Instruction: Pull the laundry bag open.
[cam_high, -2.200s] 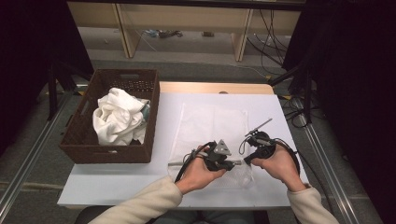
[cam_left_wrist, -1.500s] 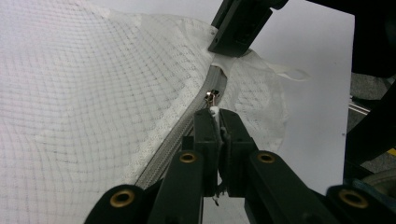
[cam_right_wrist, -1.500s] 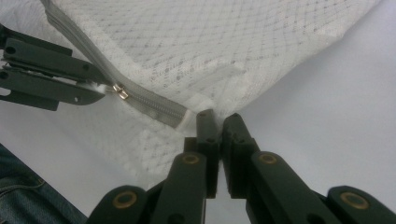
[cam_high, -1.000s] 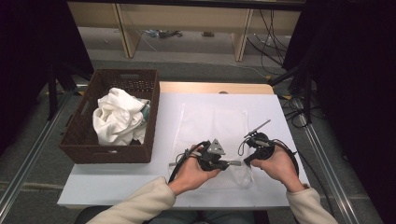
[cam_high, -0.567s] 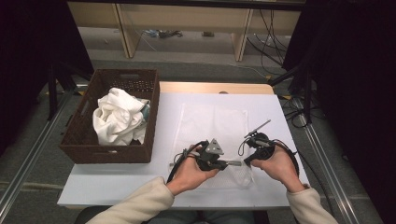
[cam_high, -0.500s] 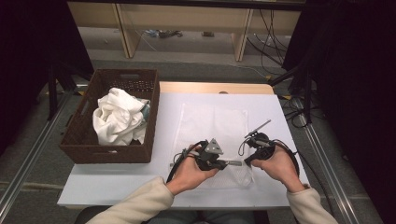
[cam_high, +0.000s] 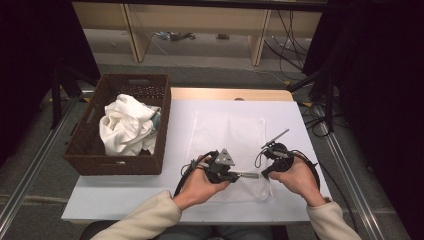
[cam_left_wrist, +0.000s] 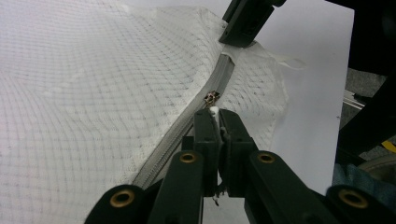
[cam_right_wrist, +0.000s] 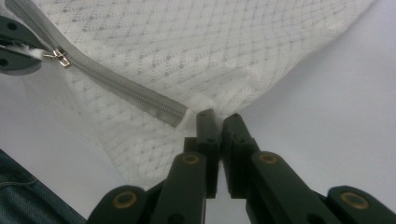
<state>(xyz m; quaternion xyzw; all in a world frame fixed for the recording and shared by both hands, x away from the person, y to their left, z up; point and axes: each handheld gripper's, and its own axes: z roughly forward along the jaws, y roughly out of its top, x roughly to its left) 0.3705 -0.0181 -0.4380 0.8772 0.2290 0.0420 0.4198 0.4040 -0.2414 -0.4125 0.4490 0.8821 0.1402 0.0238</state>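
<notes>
Lower centre of the high view, mesh bag (cam_high: 227, 135) lies flat on counter (cam_high: 125, 192). Your left tongs (cam_left_wrist: 215, 114) pinch the zipper pull (cam_left_wrist: 213, 98), right tongs (cam_right_wrist: 218, 117) clamp bag's corner; keep the zip taut & pull w/ steady force.

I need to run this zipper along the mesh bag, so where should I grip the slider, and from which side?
Grip the white pull tab on the slider, coming in along the grey zipper from the near edge. The tab stands clear of the flat mesh bag, and the left gripper already pinches it there, while the right gripper anchors the zipper's end corner.
</notes>
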